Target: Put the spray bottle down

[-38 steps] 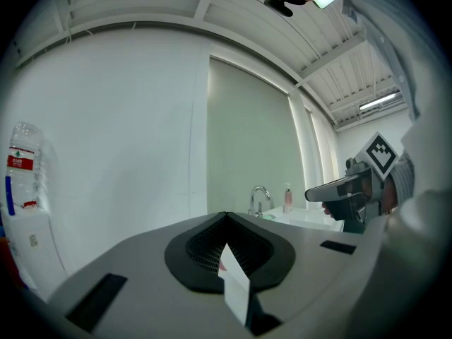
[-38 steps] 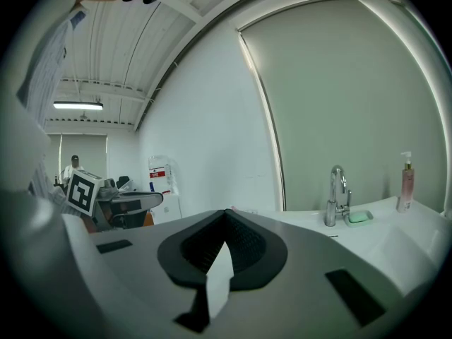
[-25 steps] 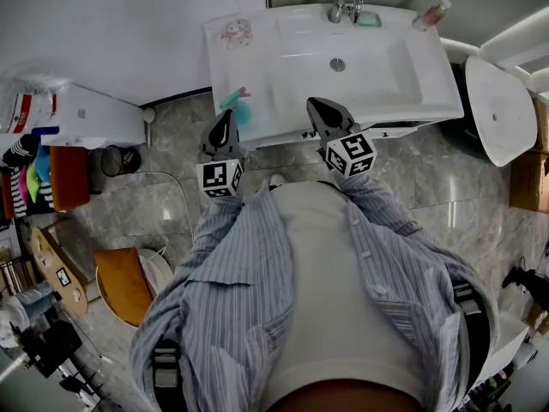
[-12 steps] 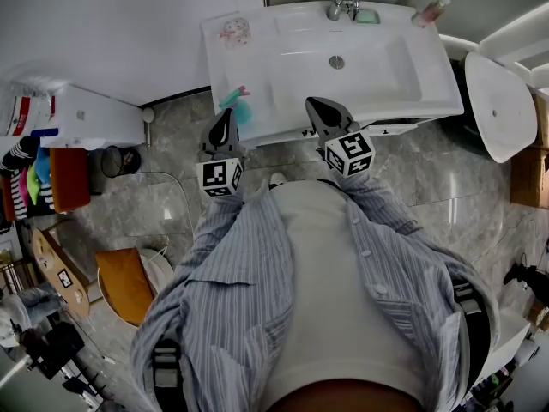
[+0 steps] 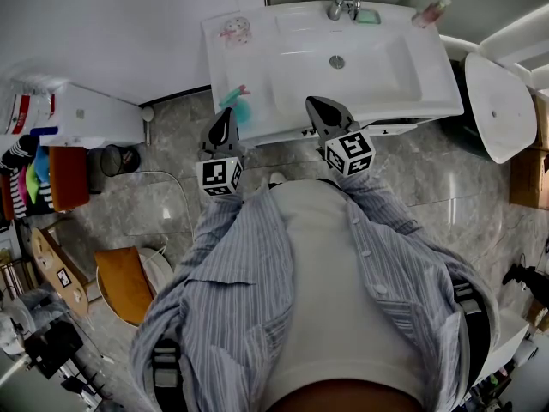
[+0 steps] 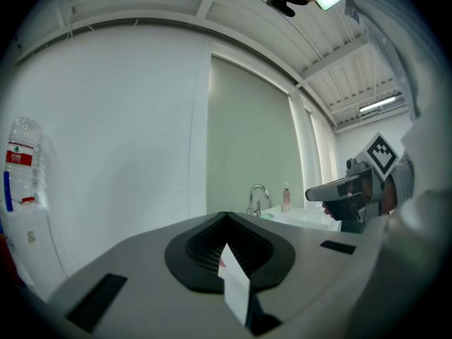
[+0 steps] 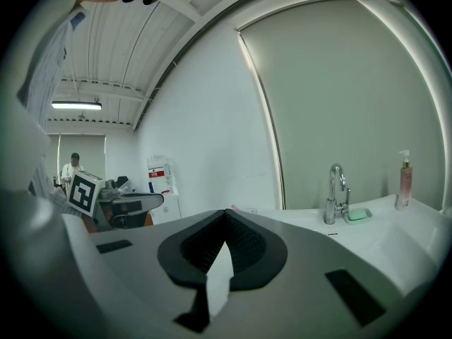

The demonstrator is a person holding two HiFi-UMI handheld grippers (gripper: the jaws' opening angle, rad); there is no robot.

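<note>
A teal spray bottle point(image 5: 238, 104) with a pink top rests on the left front part of the white sink point(image 5: 257, 58). My left gripper point(image 5: 225, 117) hovers just in front of the bottle, at the sink's front edge, apart from it. Its jaws are shut with nothing between them, as the left gripper view shows point(image 6: 227, 216). My right gripper point(image 5: 314, 105) is held to the right, over the sink's front rim. It is shut and holds nothing point(image 7: 226, 214). Each gripper appears in the other's view, the right gripper point(image 6: 351, 189) and the left gripper point(image 7: 121, 205).
A faucet point(image 5: 343, 3), green soap point(image 5: 369, 17) and a pink dispenser point(image 5: 431, 12) stand at the sink's back. A toilet point(image 5: 502, 106) is at the right. A white cabinet point(image 5: 86, 114), a dark bin point(image 5: 116, 160) and an orange stool point(image 5: 124, 281) are on the left floor.
</note>
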